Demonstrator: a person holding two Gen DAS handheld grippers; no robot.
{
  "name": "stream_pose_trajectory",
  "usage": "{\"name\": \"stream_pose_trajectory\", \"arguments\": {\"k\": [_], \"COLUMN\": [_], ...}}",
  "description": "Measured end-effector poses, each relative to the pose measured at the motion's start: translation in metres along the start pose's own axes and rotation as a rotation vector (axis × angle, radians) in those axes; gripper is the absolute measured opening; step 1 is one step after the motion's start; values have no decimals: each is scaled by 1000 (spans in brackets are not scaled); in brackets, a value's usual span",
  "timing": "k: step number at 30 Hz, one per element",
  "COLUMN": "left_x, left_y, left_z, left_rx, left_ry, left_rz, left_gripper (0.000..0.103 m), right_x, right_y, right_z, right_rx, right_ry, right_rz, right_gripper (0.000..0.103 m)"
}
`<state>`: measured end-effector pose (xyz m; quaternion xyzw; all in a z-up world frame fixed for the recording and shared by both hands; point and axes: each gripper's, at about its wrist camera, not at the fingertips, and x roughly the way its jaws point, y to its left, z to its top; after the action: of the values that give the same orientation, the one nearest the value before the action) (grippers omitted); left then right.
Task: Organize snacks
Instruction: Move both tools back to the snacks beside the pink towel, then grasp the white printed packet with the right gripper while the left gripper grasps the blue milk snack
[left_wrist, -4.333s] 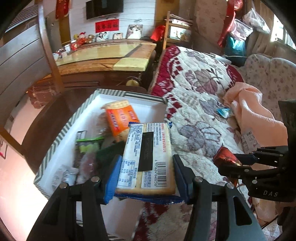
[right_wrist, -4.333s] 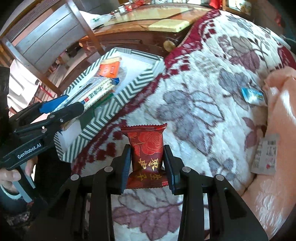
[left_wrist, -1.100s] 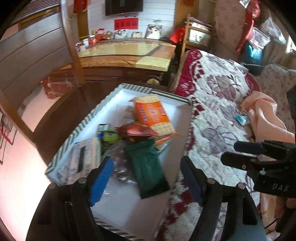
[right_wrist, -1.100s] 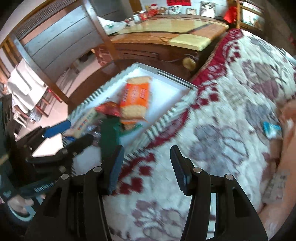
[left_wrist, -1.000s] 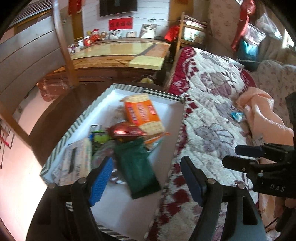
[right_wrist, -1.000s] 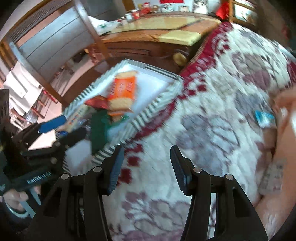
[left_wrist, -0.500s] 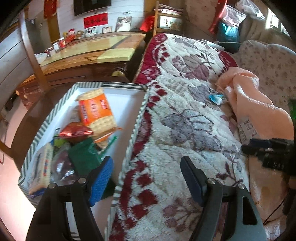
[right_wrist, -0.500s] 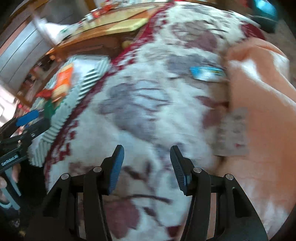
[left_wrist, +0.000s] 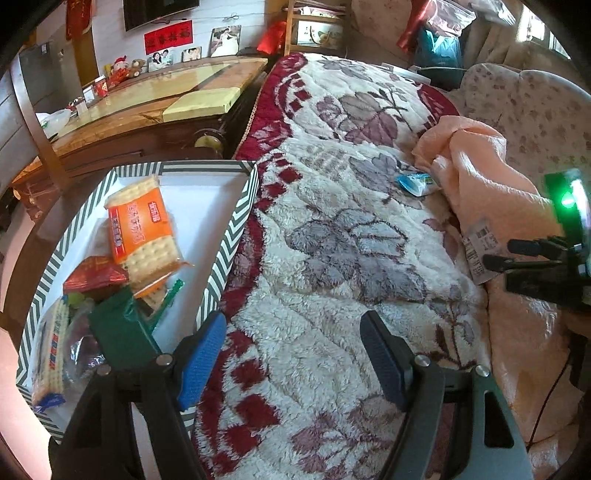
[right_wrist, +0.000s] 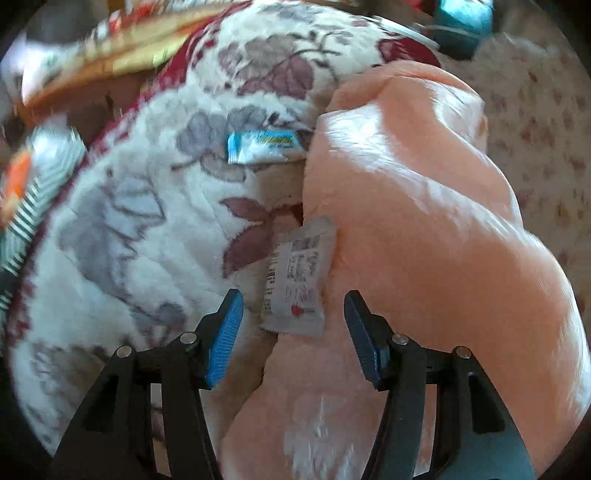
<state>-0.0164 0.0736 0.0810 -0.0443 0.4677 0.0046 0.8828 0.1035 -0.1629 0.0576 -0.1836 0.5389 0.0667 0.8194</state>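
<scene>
Since the earlier frames, the red packet and the cracker pack that were carried in the grippers have been left in the striped box, and both grippers have been swung away from it over the floral blanket. The right gripper has been brought down toward a white printed packet, seen in the lower middle of the right wrist view; its jaws have just been opening and stand apart, with the packet's lower end between them but not pressed by either pad. That packet lies at the edge where the peach blanket meets the floral one. A blue-and-white packet is seen above it, in the upper middle of the frame, also against the peach fold. In the left wrist view the left gripper is held spread and empty at the bottom centre, over the floral blanket just right of the box wall. The box fills the left of that frame and holds an orange cracker pack, a red packet, a green packet and a long cracker pack along its lower-left wall. The right gripper is seen at the right edge, near the white printed packet.
</scene>
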Motion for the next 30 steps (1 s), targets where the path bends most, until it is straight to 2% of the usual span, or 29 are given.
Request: {"name": "stream_pose_trajectory", "arguments": {"k": [5,9,11,12,13,15,18,21,25,30], "left_x": [7,13,14,14,14,13,15,14,14,16], "left_y": [13,18,15,13,12,10,2,-8,-16,-15], "left_z": [-1,-2,-2,-2,-1,2,7,10,11,11], "left_rx": [-35,-53,-38,-34,-33,-29,-14,7,29,29], "left_ry": [9,23,24,24,23,17,15,11,13,19], "left_rz": [1,-12,1,-1,-6,-7,-12,-21,-24,-14], "left_gripper": [77,77,77,77,77,77,77,77,77,77], "right_x": [34,46,48,47,44,36,29,24,18,7], "right_y": [16,15,5,-3,-13,-38,-60,-68,-43,-33], "right_z": [11,15,17,18,18,13,1,-10,-26,-36], "right_rx": [-135,-179,-152,-127,-89,25,125,192,174,196], "right_ry": [101,122,125,125,120,111,100,85,90,53], "right_rz": [-140,-146,-102,-85,-58,70,217,363,503,487], "right_gripper": [62,61,52,33,30,24,17,17,17,20]}}
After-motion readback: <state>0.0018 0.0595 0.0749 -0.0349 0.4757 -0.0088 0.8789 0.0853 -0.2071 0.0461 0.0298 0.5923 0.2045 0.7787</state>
